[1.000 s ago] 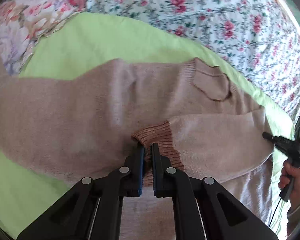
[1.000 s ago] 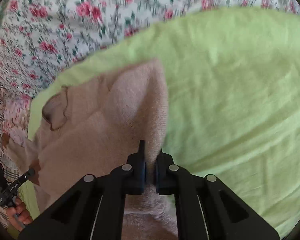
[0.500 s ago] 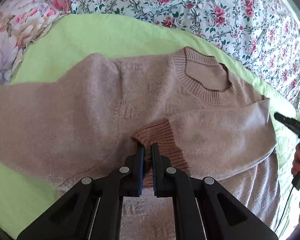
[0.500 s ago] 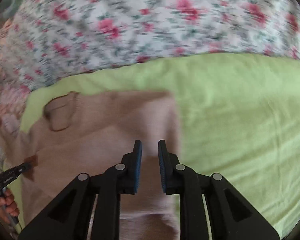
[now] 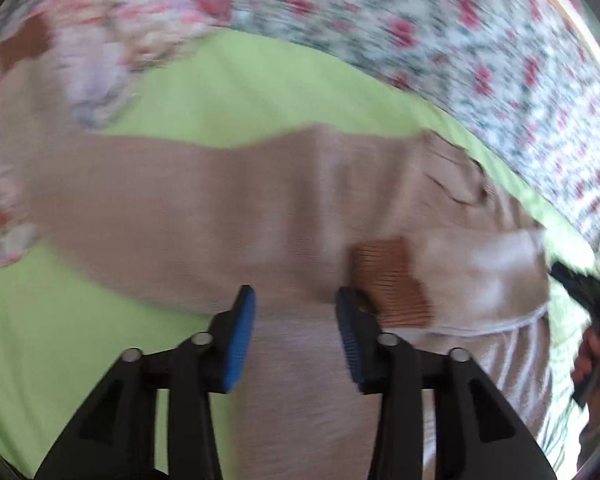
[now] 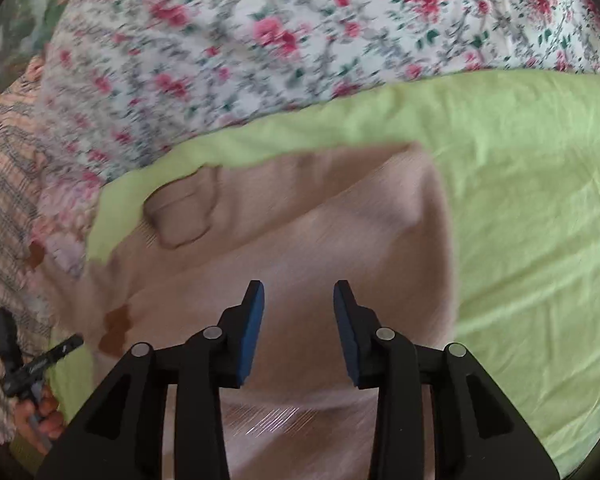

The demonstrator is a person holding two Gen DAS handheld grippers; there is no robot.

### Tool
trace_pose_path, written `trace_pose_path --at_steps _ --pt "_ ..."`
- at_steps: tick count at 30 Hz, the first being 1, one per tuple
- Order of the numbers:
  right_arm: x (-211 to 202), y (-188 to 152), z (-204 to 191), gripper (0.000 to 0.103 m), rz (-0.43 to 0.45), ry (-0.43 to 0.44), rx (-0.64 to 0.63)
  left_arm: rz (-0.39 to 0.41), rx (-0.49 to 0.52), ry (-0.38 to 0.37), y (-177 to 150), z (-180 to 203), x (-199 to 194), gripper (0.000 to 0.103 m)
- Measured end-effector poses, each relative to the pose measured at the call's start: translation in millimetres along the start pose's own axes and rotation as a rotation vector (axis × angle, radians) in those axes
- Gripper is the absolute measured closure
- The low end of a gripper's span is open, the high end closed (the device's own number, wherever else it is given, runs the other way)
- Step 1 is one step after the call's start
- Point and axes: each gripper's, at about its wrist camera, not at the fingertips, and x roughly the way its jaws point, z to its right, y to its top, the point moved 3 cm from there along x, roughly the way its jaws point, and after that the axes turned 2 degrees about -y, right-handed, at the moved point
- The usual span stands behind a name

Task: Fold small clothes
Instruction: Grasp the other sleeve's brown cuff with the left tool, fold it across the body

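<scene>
Underneath, a green sheet [image 6: 540, 200] over floral bedding [image 6: 260, 40] — both tongs, left [image 5: 296, 316] and right [image 6: 299, 308], opening, empty, above the sweater [image 6: 300, 240].

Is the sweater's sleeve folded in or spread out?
Folded in: one sleeve lies across the sweater chest, its brown cuff near the middle.

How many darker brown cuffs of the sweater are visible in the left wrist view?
2. One brown cuff lies folded across the sweater body, just ahead of the left tongs. The other is far off at upper left, blurred.
</scene>
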Motion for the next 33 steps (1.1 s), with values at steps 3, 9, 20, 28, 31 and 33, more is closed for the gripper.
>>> trace_pose_path --at_steps 3,9,20,28,31,33 --pt "6.0 -29.3 -20.8 0.065 -0.044 0.04 -0.03 0.031 -0.085 0.088 8.7 -49.1 -14.8 0.046" --pt "25.5 -63.0 -61.2 0.065 -0.128 0.089 -0.063 0.129 -0.253 0.234 51.9 -151.5 -38.5 0.027" --pt "22.0 -69.9 -82.7 0.065 -0.147 0.082 -0.093 0.244 -0.304 0.164 135.4 -208.1 -29.8 0.094" --pt "4.3 -71.1 -61.0 0.065 -0.116 0.074 -0.051 0.344 -0.152 0.053 122.0 -94.9 -66.1 0.098" --pt "-5.8 -69.7 -47.2 0.065 -0.093 0.067 -0.018 0.326 -0.07 -0.017 106.8 -30.7 -63.2 0.098" --pt "-13.6 -69.6 -36.3 0.065 -0.076 0.054 0.005 0.299 -0.015 -0.076 92.1 15.2 -56.1 0.098"
